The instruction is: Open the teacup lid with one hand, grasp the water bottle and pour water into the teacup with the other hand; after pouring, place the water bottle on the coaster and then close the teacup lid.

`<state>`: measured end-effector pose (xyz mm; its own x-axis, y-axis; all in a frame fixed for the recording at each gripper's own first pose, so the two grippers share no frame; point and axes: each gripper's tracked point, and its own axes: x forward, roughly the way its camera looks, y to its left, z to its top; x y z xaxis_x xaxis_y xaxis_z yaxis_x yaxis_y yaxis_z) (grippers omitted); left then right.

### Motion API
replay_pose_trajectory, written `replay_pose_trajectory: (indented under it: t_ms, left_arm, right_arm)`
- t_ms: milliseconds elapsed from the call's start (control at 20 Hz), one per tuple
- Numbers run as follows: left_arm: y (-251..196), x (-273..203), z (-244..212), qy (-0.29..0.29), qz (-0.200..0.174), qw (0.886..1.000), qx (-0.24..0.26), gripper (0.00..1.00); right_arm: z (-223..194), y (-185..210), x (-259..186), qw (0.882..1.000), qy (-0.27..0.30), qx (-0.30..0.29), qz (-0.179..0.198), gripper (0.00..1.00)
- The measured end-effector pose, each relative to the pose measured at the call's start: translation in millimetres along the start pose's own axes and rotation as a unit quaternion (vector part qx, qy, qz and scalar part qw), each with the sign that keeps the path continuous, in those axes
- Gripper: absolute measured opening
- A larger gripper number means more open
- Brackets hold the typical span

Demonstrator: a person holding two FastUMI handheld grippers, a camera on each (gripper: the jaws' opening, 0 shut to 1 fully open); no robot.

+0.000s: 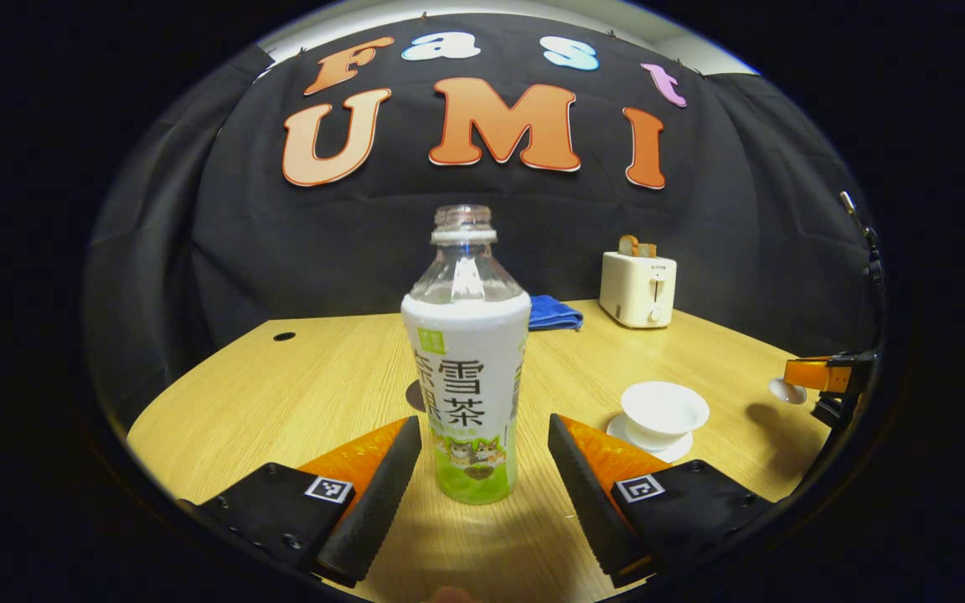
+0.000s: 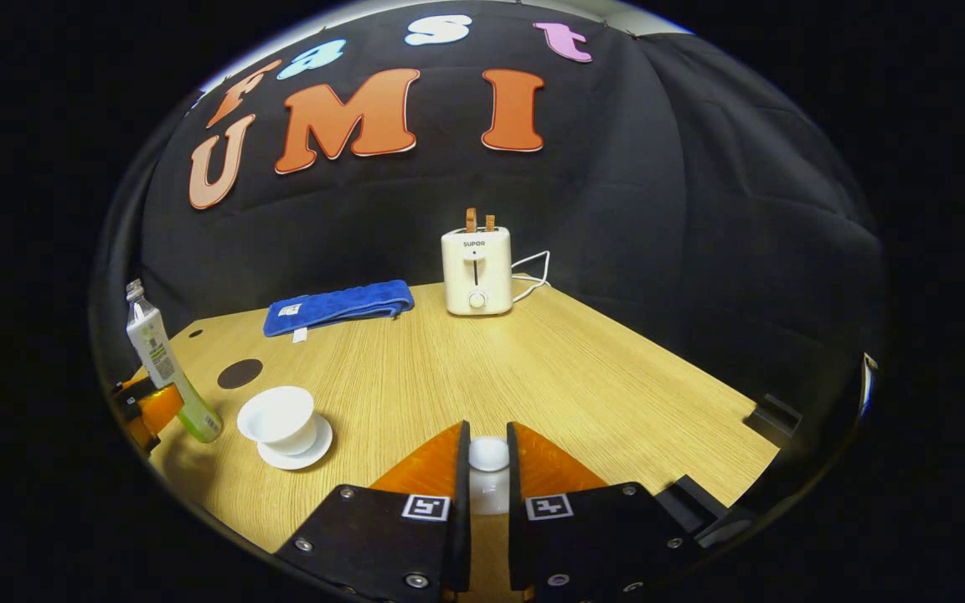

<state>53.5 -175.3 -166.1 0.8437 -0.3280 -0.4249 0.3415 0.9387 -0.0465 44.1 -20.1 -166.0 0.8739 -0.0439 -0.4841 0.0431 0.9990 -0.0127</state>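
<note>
While the views differ: the right tongs clamp the lid and the left tongs stand wide apart
Left tongs [image 1: 484, 456]: fingers spread wide, one on each side of the water bottle [image 1: 467, 368], with a gap on both sides; nothing gripped
Right tongs [image 2: 488, 469]: closed almost together on the white teacup lid [image 2: 488, 454], both fingers pressing its knob; the lid's lower part is hidden between them
Water bottle: upright on the worktop [image 1: 315, 377], cap off, clear above the label; whether it holds water is hard to make out
Teacup [image 1: 664, 410]: white, uncovered, on its saucer [image 1: 675, 448], right of the bottle
Coaster [image 1: 415, 395]: dark round disc, mostly hidden behind the bottle in the left gripper view; plain in the right gripper view beyond the teacup
Far side: blue towel [image 2: 338, 306] and cream toaster [image 2: 477, 272] near the back wall
Cut off: the right tongs at the rim of the left gripper view, orange and partly cropped
</note>
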Motion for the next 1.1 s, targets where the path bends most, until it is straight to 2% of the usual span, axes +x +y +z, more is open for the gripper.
replay_pose_trajectory:
  t_ms: [300,400,450,500,550,650,750,1000,1100]
  left_arm:
    - [9,10,-8,0.022,0.016,1.000,0.005,0.98]
    - [10,12,-4,0.018,0.018,1.000,0.014,0.96]
    - [7,11,-1,0.013,0.014,1.000,0.015,0.92]
    - [7,13,-1,0.013,0.013,1.000,0.015,0.76]
    - [8,13,-4,0.016,0.011,1.000,0.016,0.71]
    - [7,12,0,0.014,0.005,1.000,0.013,0.69]
    - [9,8,6,0.012,0.006,0.999,0.033,0.65]
    - [12,1,29,0.001,0.003,0.995,0.100,0.65]
    - [7,-1,35,0.004,-0.009,0.992,0.129,0.65]
  right_arm:
    - [-8,-3,2,1.000,0.013,0.002,-0.004,0.18]
    - [-9,-3,2,1.000,0.014,0.002,-0.003,0.18]
    - [-9,-1,3,1.000,0.015,0.002,-0.003,0.18]
    - [-9,0,2,1.000,0.016,0.001,-0.002,0.19]
    - [-10,0,2,1.000,0.017,0.000,-0.001,0.19]
    - [-11,3,1,1.000,0.018,-0.002,0.000,0.18]
    - [-11,3,1,1.000,0.020,-0.002,0.001,0.18]
    - [-9,9,-1,1.000,0.018,0.000,0.004,0.18]
    - [-9,10,-2,1.000,0.018,-0.001,0.006,0.18]
